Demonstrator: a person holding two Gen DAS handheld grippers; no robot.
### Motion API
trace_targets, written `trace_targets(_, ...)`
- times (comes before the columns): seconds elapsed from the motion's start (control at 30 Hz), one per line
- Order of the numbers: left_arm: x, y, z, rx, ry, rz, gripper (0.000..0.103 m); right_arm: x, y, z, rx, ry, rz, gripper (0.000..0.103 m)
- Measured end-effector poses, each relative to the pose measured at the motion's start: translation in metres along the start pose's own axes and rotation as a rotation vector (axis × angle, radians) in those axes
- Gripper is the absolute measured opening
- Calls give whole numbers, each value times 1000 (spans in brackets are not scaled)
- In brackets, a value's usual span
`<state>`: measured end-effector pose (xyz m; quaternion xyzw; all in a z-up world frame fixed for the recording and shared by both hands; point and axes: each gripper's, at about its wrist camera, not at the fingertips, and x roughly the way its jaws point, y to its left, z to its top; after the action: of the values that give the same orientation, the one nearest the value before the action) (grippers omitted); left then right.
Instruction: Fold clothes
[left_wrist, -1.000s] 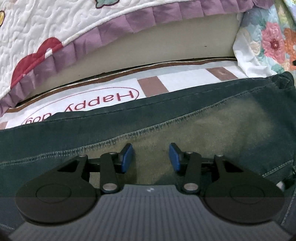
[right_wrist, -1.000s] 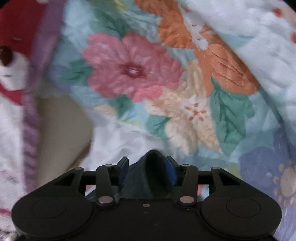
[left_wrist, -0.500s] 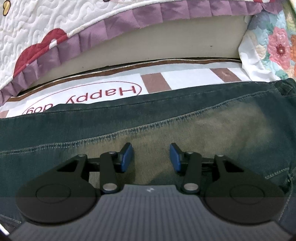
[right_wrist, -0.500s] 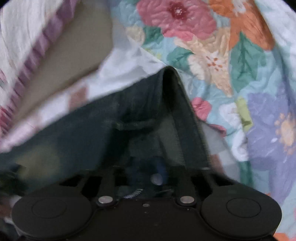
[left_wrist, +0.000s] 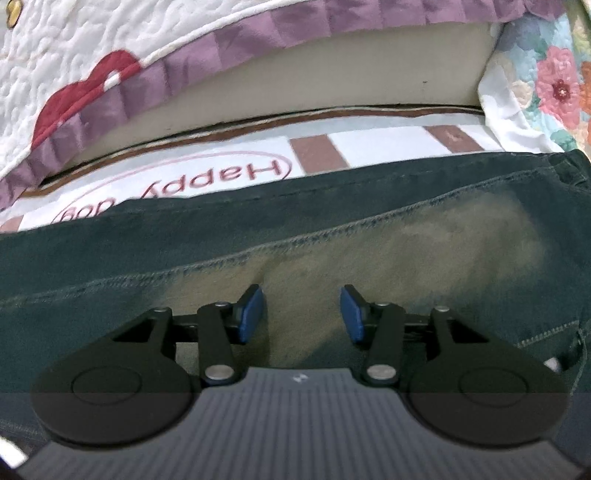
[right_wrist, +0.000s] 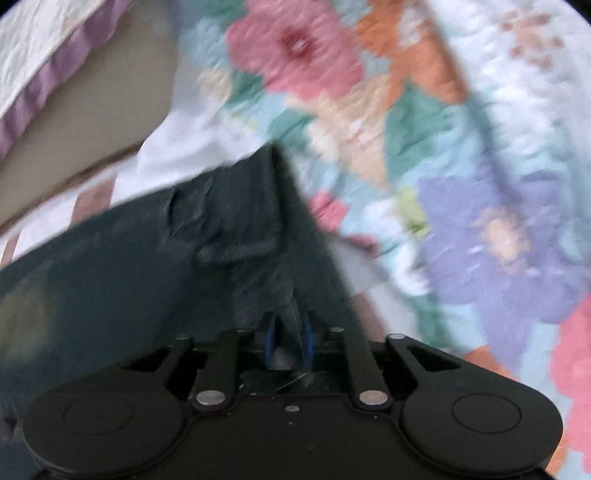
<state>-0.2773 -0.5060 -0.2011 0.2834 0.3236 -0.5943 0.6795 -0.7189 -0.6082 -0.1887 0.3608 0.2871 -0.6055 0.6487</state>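
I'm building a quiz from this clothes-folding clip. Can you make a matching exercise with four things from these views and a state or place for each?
Things:
1. left gripper
2. right gripper
3. jeans
4. floral quilt

States or places:
A. lying across the "Happy dog" sheet
B. jaws apart, opening, hovering over denim
C. bunched up past the jeans' end
D. jaws closing, denim between them

Pairs: 1-B, 2-D, 3-A, 4-C

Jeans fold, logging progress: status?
Left tongs open, over jeans. Right tongs closing, jeans edge between pads. Floral quilt beside.
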Motion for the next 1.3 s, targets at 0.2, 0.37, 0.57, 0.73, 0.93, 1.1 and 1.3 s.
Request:
trace_targets(0.2, -40, 12, -12, -70, 12, -154, 47, -32, -36, -11, 77, -7, 231, 37)
trace_targets(0.37, -58, -6, -24, -44, 2, -224, 48, -21, -21, -31, -89, 109, 222, 37)
trace_targets(0.57, -65, -30, -34, -7, 11, -267, 48, 2, 10, -36, -224, 151, 137, 50)
trace_targets(0.73, -65, -34, -39, 3, 15, -252, 48, -13, 25, -52, -346, 75, 118, 12)
trace_targets(0.93, -67, -28, -41, -10, 27, -227, 48, -33, 48, -80, -340, -45, -6, 0)
trace_targets(1.1, -73, -37, -36, 36, 30, -290, 48, -43, 16, -62, -212, -61, 80, 21)
trace_targets(1.3, -73, -99, -16, 229, 9, -480, 47, -15, 11, -27, -393, 134, 156, 47)
